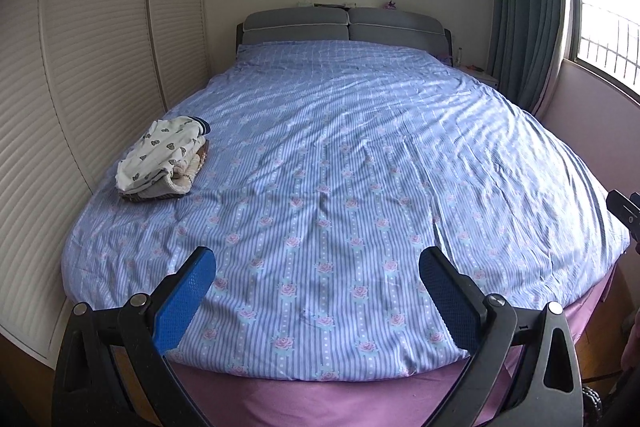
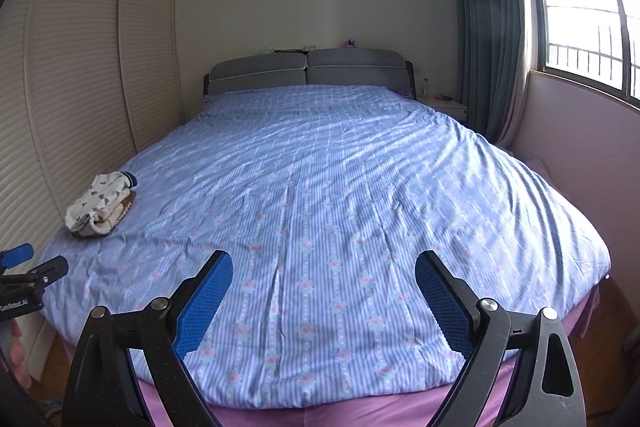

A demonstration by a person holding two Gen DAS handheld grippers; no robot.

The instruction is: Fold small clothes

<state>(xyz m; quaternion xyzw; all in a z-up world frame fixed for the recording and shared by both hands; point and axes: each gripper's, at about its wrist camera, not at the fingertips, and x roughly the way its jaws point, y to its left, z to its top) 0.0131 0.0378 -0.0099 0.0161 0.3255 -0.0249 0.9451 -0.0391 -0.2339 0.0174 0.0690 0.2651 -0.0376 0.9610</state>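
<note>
Blue-striped quilt (image 1: pixel 340 163) with pink roses covers the whole bed; nothing lies under either of my tools. My left gripper (image 1: pixel 318 269) hangs over the near edge, blue pads (image 1: pixel 188 299) spread wide, empty. My right gripper (image 2: pixel 324 269) sits just beside it to the right, jaws equally wide, also empty.

Pile of small clothes (image 1: pixel 164 159) lies far-left of both sets of fingers, close to the left edge of the bed beside the louvred wardrobe doors (image 1: pixel 80 67). Its long axis runs from near-left to far-right, slanted across the stripes. Left hand is the nearer one, I judge; the right would have to cross over.

Count: one pile. Top piece white with small grey prints, a dark blue cuff at its far end. Beneath it at least two more layers show at the open near side, cream and brownish; exact number I cannot tell. The pile looks folded already. No loose garment in view anywhere on the quilt. Two grippers, one bed.
</note>
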